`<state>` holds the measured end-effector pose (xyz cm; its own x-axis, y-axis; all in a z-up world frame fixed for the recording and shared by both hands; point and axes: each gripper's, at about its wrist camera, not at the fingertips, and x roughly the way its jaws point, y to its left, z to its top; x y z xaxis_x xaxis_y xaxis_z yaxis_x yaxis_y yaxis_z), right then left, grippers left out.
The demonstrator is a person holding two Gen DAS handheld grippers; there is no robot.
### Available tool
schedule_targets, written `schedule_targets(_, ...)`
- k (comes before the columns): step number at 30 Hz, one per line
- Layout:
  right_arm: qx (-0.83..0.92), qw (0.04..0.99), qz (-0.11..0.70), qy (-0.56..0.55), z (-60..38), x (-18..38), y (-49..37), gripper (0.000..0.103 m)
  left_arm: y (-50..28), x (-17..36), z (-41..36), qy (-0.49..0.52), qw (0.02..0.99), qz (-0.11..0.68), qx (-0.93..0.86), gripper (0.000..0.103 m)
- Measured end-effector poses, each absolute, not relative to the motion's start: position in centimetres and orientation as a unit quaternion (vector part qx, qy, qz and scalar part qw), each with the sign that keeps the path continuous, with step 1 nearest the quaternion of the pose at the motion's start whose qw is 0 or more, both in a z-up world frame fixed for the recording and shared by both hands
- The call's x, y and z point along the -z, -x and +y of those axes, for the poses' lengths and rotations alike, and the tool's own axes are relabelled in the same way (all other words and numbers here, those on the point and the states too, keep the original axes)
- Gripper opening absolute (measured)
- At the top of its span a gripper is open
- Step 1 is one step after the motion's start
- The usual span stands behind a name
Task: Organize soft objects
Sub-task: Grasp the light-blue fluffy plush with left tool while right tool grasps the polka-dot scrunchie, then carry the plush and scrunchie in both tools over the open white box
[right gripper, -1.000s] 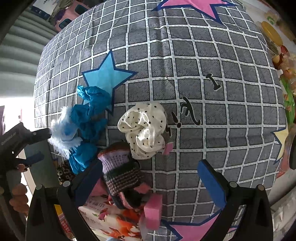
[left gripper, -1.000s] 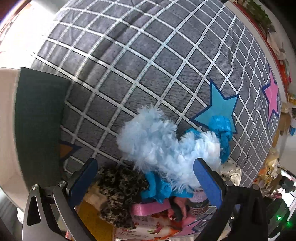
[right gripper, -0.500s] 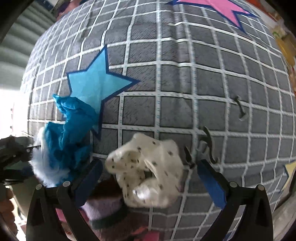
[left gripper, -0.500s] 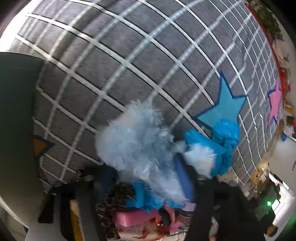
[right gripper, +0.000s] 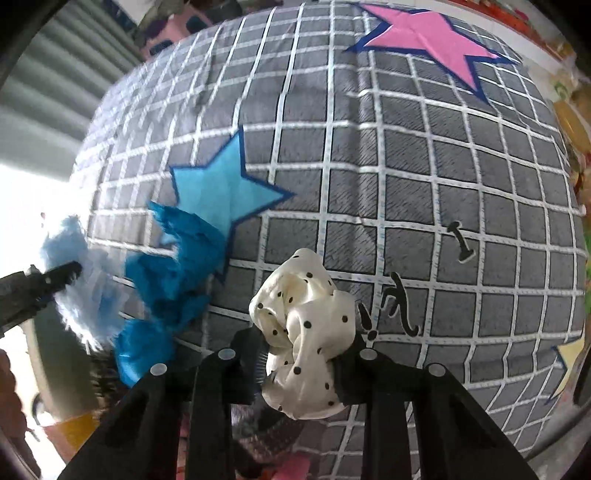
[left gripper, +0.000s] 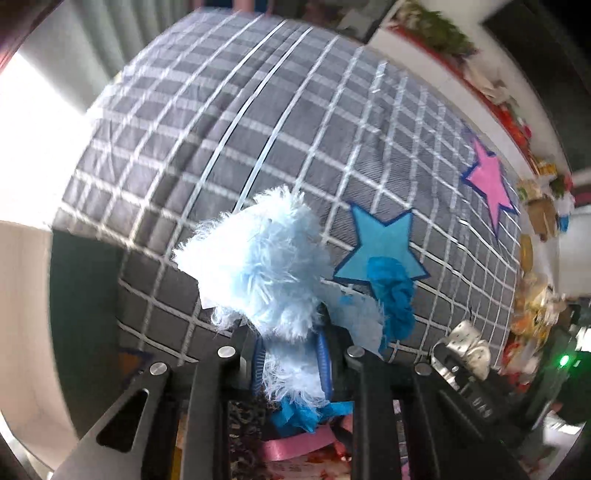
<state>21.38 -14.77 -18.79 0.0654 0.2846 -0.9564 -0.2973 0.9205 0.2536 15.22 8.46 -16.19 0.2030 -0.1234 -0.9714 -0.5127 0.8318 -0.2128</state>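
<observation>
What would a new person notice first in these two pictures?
First, the fluffy light-blue piece pinched in the left claw, low in the middle of the left view. Next, the cream polka-dot scrunchie gripped by the right claw. Behind both spreads the grey checked cloth with bright stars.

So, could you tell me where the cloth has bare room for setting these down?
Bare grey checked cloth lies between the blue star and the pink star. It is crowded near the grippers, around the crumpled blue fabric.
</observation>
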Motion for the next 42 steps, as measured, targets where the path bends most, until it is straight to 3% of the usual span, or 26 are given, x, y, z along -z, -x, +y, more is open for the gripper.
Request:
schedule_targets(15,-0.216,0.742,0.634,-0.022,-19.2,13.0,-18.6,0.03,-10.8,7.8,-2.0,0.12,0.803,0.582,-0.043,0.026)
schedule_targets(22,-0.22,0.733,0.643,-0.037,-21.5,12.3,-15.1,0.03,-7.1,6.2,-4.1,0.115,0.803,0.585,-0.016,0.026)
schedule_targets(32,-0.215,0.72,0.659,-0.022,-20.0,12.1,-6.6,0.03,-0.4,4.4,-5.0,0.097,0.803,0.586,0.06,0.026)
schedule_targets(42,-0.23,0.715,0.66,-0.009,-14.3,10.1,2.2,0.03,6.5,2.2,-1.2,0.099,0.813,0.568,0.082,0.026)
